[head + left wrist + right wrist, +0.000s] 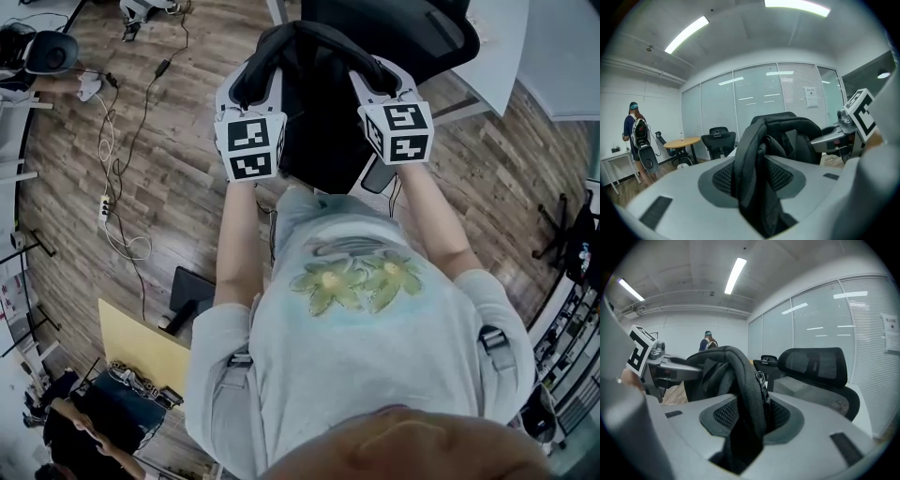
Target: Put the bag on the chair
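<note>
I hold a black bag (319,112) up in front of my chest between both grippers. My left gripper (251,80) is shut on the bag's left strap (752,154). The jaws of my right gripper (377,75) are closed on its right padded edge by the zip (747,390). A black mesh office chair (412,28) stands just beyond the bag, and its headrest (820,366) fills the right of the right gripper view. Each gripper also appears in the other's view: the right gripper (843,136) and the left gripper (661,364). The bag's lower part hangs out of sight behind the marker cubes.
Cables and a power strip (105,206) lie on the wooden floor at left. A yellow board (141,347) sits at lower left, a white table (506,47) at upper right. A person with a backpack (637,136), a round table (682,142) and another chair (719,140) stand far off.
</note>
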The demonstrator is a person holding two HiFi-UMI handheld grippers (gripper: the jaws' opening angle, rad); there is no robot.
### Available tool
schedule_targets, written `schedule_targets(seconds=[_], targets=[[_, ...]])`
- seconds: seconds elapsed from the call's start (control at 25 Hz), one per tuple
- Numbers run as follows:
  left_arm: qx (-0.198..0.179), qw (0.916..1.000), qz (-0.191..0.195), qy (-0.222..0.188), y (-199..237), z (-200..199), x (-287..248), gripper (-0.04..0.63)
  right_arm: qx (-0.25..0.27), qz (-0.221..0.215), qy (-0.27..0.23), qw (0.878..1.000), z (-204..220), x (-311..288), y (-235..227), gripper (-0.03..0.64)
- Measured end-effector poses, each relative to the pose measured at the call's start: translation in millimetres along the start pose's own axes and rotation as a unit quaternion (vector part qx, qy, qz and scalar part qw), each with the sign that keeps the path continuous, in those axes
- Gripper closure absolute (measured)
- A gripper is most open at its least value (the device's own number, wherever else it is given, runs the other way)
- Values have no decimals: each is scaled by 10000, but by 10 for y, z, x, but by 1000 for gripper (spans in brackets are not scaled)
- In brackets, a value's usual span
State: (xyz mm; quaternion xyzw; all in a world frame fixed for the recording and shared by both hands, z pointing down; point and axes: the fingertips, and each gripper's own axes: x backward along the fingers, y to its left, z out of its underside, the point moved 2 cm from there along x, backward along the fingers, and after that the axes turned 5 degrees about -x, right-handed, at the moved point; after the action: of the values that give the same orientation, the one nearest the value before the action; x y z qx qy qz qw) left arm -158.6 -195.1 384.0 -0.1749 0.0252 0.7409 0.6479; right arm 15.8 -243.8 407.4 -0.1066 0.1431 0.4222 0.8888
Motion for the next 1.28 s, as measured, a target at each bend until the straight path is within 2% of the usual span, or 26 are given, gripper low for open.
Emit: schedule_targets(seconds=[0.36, 0.76, 1.04, 1.28], targets=[[-186, 9996, 207, 13, 50, -70, -205, 416, -136, 157, -49, 9998, -19, -93, -84, 476], [-201, 9993, 324, -60, 58, -27, -478, 416, -149, 312, -9, 9994, 18, -263, -239, 476], [-92, 9989, 438, 98, 72, 99, -688, 414, -140, 392, 77, 9991, 92, -421, -337, 476], [-57, 9976, 615, 316, 13, 237, -867, 414, -297, 477, 347, 9978, 256, -507, -446, 474]])
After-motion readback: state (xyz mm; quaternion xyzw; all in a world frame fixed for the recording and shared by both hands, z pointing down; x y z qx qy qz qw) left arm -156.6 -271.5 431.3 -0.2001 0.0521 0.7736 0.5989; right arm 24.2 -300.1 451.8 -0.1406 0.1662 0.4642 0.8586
